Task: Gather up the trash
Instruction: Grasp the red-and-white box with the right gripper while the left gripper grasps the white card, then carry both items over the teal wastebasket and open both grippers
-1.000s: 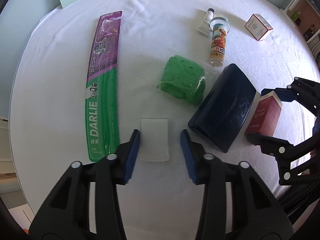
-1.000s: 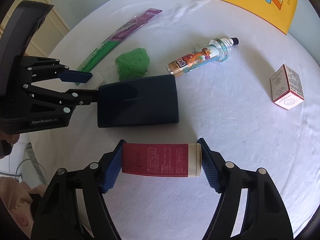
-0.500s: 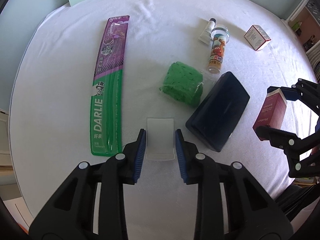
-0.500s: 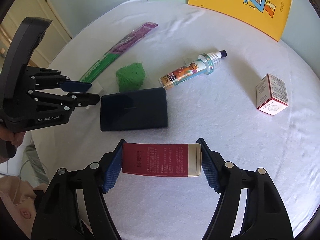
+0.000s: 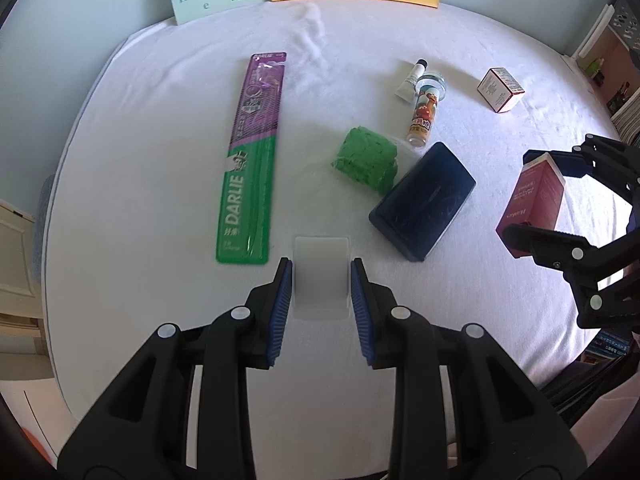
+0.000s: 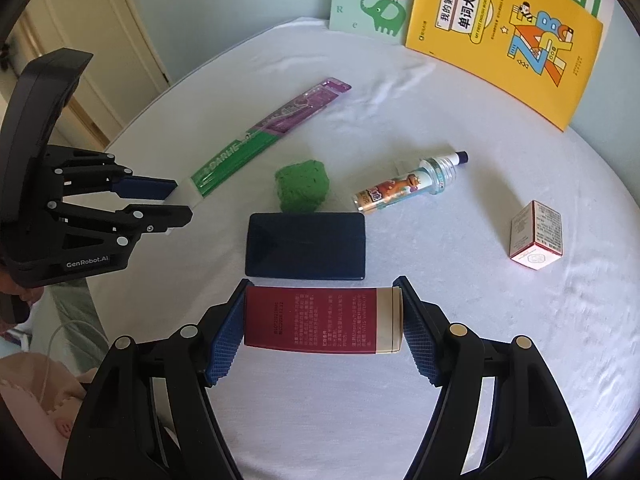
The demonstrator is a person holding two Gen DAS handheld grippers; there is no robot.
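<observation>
My left gripper [image 5: 320, 280] is shut on a small translucent white packet [image 5: 320, 270], held off the white cloth; the right wrist view shows that packet [image 6: 188, 196] between the same gripper's [image 6: 182, 200] blue pads. Clamped end to end in my right gripper [image 6: 322, 318] is a dark red box [image 6: 316, 320] with a cream end, lifted above the cloth; it also shows at the right of the left wrist view, the red box [image 5: 534, 204] in the right gripper [image 5: 528, 196].
On the white-covered table [image 5: 160, 160] lie a Darlie toothbrush pack [image 5: 250, 160], a green wad [image 5: 366, 158], a dark blue case [image 5: 424, 204], a cartoon-printed bottle [image 5: 424, 114], a small white tube [image 5: 410, 80] and a small red-and-white box [image 5: 500, 90]. Children's books [image 6: 504, 32] lean at the back.
The left gripper closed on the white packet and rose with it. The right gripper lifted the red box higher; the table items look smaller and farther in both views.
</observation>
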